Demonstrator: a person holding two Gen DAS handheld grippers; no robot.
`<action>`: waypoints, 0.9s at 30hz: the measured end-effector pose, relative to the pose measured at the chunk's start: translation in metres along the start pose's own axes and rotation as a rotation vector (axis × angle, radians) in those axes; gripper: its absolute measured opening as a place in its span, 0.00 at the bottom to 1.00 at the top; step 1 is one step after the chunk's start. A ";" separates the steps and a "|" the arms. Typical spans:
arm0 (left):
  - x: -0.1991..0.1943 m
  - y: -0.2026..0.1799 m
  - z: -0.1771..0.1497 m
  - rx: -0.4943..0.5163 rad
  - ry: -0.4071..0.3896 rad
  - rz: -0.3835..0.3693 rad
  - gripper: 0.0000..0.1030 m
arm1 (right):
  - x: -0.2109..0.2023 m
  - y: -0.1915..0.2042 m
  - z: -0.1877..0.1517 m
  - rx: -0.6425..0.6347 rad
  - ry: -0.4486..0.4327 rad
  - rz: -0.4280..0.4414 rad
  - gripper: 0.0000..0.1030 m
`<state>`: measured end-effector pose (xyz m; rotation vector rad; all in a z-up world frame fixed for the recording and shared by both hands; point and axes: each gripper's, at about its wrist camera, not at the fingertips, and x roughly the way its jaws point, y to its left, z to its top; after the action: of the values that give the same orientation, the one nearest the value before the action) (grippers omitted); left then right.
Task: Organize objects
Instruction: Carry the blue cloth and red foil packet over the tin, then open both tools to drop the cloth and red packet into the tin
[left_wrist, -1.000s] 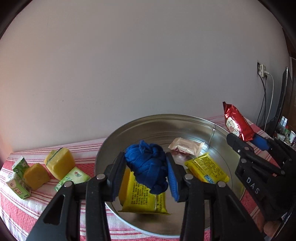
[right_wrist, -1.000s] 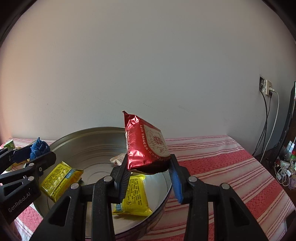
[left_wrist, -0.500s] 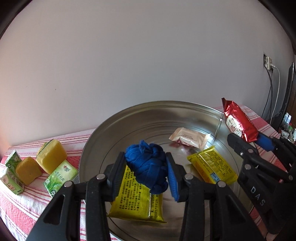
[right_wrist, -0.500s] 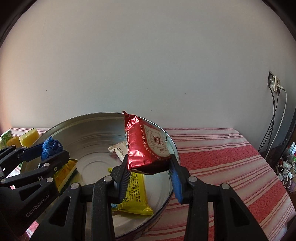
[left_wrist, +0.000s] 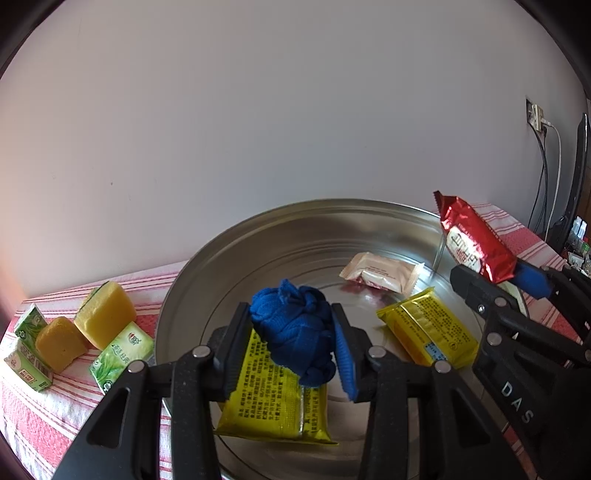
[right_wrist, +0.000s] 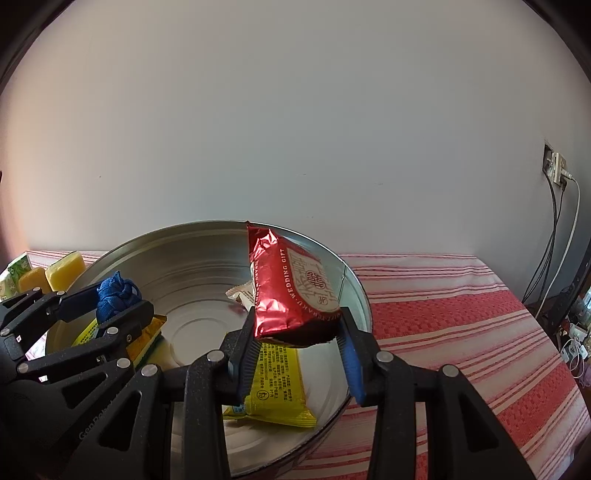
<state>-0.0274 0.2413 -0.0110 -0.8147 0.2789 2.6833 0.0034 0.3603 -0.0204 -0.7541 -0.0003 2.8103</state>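
The middle of the metal basin (right_wrist: 354, 291) floor is bare, open from above between the two yellow packets (left_wrist: 275, 398) (left_wrist: 428, 332) and the pale wrapper (left_wrist: 380, 273) near the far wall. Both loaded grippers crowd the near rim, the left gripper (left_wrist: 291, 345) with its blue cloth (left_wrist: 295, 332), the right gripper (right_wrist: 299, 347) with its red packet (right_wrist: 295, 291). Sponges (left_wrist: 105, 314) and green cartons (left_wrist: 122, 354) block the surface (right_wrist: 461, 332) left of the basin; its right side lies open.

Table under a red-and-white striped cloth (right_wrist: 461, 325) is running along a plain wall. Large round metal basin (left_wrist: 295, 236) is sitting directly on the cloth, near the middle. Left of the basin, a cluster is resting on the cloth: two yellow sponges (left_wrist: 105, 314), (left_wrist: 61, 343) and three green-and-white packs (left_wrist: 122, 354), (left_wrist: 27, 363), (left_wrist: 31, 323), all lying close together, the nearest pack just beside the basin wall.
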 end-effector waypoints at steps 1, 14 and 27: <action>0.000 0.000 0.000 0.000 0.000 0.000 0.41 | 0.000 0.000 0.000 0.000 0.001 0.001 0.42; -0.007 0.000 -0.002 0.013 -0.030 0.037 0.60 | -0.004 0.010 -0.001 -0.018 -0.004 0.006 0.43; -0.035 0.038 0.001 -0.079 -0.121 0.158 0.99 | -0.014 0.007 0.001 0.010 -0.068 -0.052 0.78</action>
<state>-0.0139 0.1981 0.0137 -0.6737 0.2178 2.8941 0.0135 0.3506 -0.0129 -0.6467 -0.0174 2.7828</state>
